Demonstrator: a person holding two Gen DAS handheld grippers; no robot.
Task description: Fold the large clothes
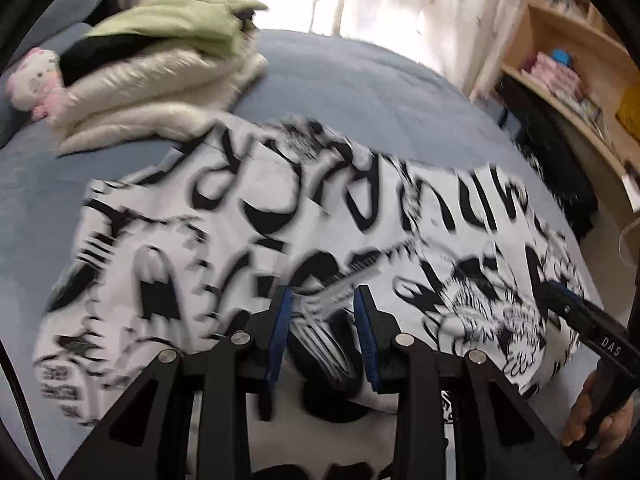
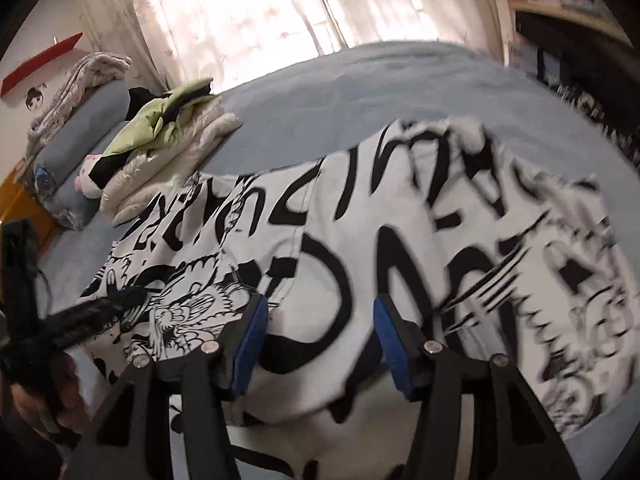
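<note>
A large white garment with bold black print (image 1: 280, 216) lies spread on the blue bed (image 1: 360, 80); it also shows in the right wrist view (image 2: 380, 220). My left gripper (image 1: 324, 300) is open just above the garment's near part, with a raised fold of cloth between the blue pads (image 1: 280, 332). My right gripper (image 2: 320, 312) is open over the garment's near edge, cloth between its fingers. The right gripper also shows in the left wrist view (image 1: 560, 296), and the left gripper in the right wrist view (image 2: 120, 300). Both views are motion-blurred.
A stack of folded clothes, cream and green (image 1: 160, 68), sits at the bed's far left, by a pink and white plush toy (image 1: 36, 80). Wooden shelves (image 1: 568, 64) stand on the right. Curtains (image 2: 240, 8) hang behind the bed. A grey bolster (image 2: 80, 128) lies far left.
</note>
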